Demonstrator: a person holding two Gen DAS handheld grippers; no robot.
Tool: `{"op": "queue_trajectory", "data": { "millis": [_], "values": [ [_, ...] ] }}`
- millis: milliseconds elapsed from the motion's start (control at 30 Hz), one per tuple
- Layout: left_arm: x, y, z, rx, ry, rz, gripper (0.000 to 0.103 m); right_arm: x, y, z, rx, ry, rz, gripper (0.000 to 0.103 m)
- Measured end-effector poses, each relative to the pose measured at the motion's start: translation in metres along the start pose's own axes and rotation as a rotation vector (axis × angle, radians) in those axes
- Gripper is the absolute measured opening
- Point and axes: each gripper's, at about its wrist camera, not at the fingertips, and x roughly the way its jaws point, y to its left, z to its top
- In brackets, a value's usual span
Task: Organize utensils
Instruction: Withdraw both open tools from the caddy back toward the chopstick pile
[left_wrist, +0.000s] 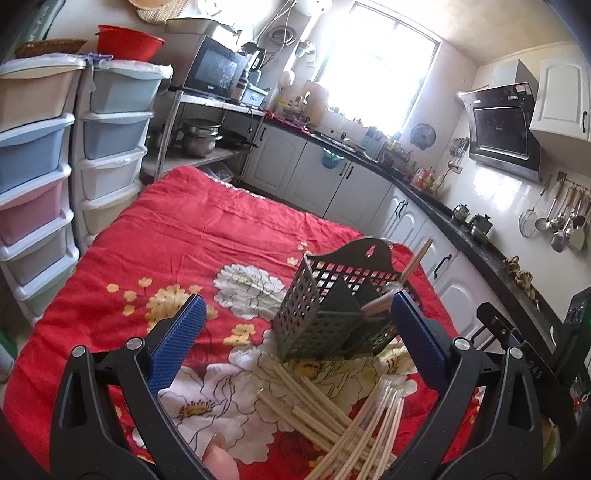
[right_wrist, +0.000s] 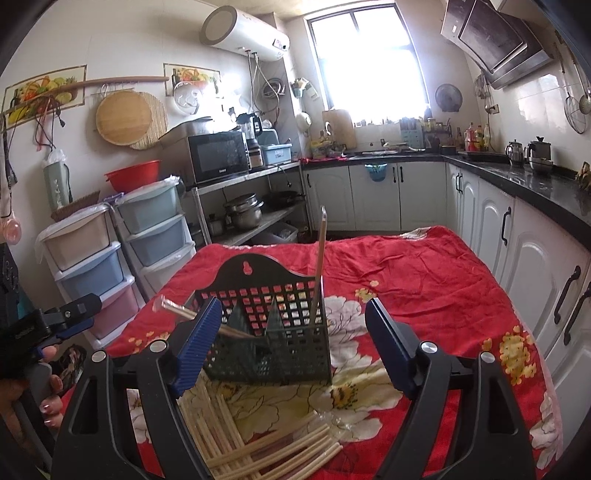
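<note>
A black perforated utensil holder (left_wrist: 317, 321) (right_wrist: 273, 354) stands on a red floral cloth (left_wrist: 207, 236) (right_wrist: 424, 280). In the right wrist view one chopstick (right_wrist: 318, 266) stands upright in its right compartment, and another (right_wrist: 177, 309) leans out over its left side. Several loose pale chopsticks (left_wrist: 317, 410) (right_wrist: 266, 443) lie on the cloth just in front of the holder. My left gripper (left_wrist: 298, 299) is open, its blue pads (left_wrist: 184, 332) wide apart above the loose chopsticks and holding nothing. The right gripper (right_wrist: 293, 302) is open too and faces the holder, with nothing pressed between its pads.
Plastic drawer towers (left_wrist: 40, 155) (right_wrist: 92, 254) stand at the table's left. A metal shelf with a microwave (right_wrist: 218, 155) and pots sits behind. White cabinets under a black counter (right_wrist: 524, 181) run along the right. A person's fingers (right_wrist: 50, 408) hold the left gripper's handle.
</note>
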Motion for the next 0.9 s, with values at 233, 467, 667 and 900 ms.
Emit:
{"op": "queue_trajectory", "data": {
  "millis": [233, 467, 667, 900],
  "values": [
    [0.005, 0.007, -0.013, -0.013, 0.040, 0.011, 0.092, 0.002, 0.000, -0.014, -0.003, 0.042, 0.003, 0.077],
    [0.011, 0.013, -0.025, -0.026, 0.075, 0.021, 0.092, 0.006, 0.000, -0.032, -0.005, 0.094, -0.002, 0.077],
    [0.020, 0.017, -0.037, -0.035, 0.119, 0.024, 0.092, 0.011, -0.001, -0.048, -0.010, 0.148, -0.005, 0.077],
    [0.032, 0.022, -0.052, -0.053, 0.177, 0.024, 0.092, 0.015, -0.003, -0.066, -0.002, 0.205, -0.012, 0.077]
  ]
}}
